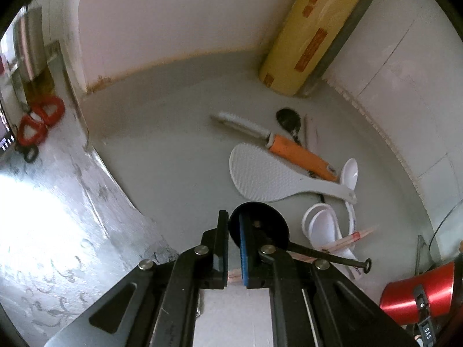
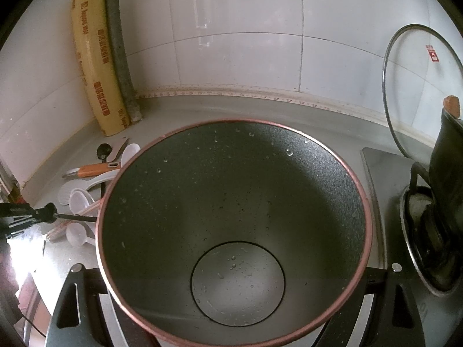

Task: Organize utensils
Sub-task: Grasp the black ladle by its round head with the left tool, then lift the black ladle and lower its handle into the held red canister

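Note:
My left gripper point(image 1: 233, 222) is shut on the round bowl of a black spoon point(image 1: 260, 231). The spoon's thin handle point(image 1: 332, 257) sticks out to the right over the utensil pile. That pile on the grey counter holds a white rice paddle point(image 1: 260, 173), an orange-handled peeler point(image 1: 301, 151), a second black spoon point(image 1: 288, 120), white spoons point(image 1: 321, 225) and chopsticks point(image 1: 356, 235). My right gripper point(image 2: 235, 269) is shut on a red pot point(image 2: 231, 202) with a dark, wet inside. The pot hides most of both fingers. In the right wrist view the left gripper point(image 2: 17, 217) shows at the left edge.
A yellow film roll point(image 1: 312, 34) leans in the tiled corner beside a grey pipe point(image 2: 118, 43). Red scissor handles point(image 1: 40, 121) lie far left by a steel sink edge point(image 1: 43, 202). A glass lid point(image 2: 419, 86) leans on the wall, next to a stove burner point(image 2: 428, 231) with dark cookware.

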Action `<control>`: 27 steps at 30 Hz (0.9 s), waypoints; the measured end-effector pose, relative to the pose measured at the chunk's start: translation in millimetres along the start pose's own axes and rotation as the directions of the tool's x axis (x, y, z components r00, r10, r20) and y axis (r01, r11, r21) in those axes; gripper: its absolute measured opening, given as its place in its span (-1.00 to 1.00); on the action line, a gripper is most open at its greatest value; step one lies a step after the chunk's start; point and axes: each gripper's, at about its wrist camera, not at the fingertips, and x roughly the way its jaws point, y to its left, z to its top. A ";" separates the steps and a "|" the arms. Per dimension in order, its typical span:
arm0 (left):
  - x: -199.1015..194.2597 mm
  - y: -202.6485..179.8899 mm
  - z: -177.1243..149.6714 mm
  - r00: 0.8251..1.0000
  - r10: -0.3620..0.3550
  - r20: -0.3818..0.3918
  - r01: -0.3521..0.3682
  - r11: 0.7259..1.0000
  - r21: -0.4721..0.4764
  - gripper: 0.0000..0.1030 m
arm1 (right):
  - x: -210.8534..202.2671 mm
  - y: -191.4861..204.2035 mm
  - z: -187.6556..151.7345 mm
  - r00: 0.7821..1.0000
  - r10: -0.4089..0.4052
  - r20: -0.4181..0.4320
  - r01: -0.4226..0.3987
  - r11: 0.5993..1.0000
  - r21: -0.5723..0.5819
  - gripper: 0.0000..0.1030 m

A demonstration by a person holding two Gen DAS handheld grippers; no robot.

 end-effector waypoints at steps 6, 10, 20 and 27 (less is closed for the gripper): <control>-26.1 -8.8 5.5 0.997 0.015 0.074 -0.019 0.999 0.051 -0.89 | -0.9 -0.1 -0.6 1.000 0.004 0.001 -0.004 1.000 -0.002 0.75; -42.8 -19.6 9.5 0.993 0.019 0.121 -0.031 0.995 0.098 -0.89 | -1.3 -0.4 -0.8 1.000 0.007 0.001 -0.007 1.000 -0.002 0.75; -88.0 -38.3 18.9 0.966 0.023 0.258 -0.070 0.982 0.173 -0.90 | -2.3 0.2 -1.0 1.000 0.015 0.001 -0.015 1.000 -0.008 0.75; -126.5 -56.9 24.6 0.933 0.018 0.360 -0.106 0.968 0.228 -0.90 | -2.9 1.8 -2.0 1.000 0.016 0.000 -0.016 1.000 -0.012 0.75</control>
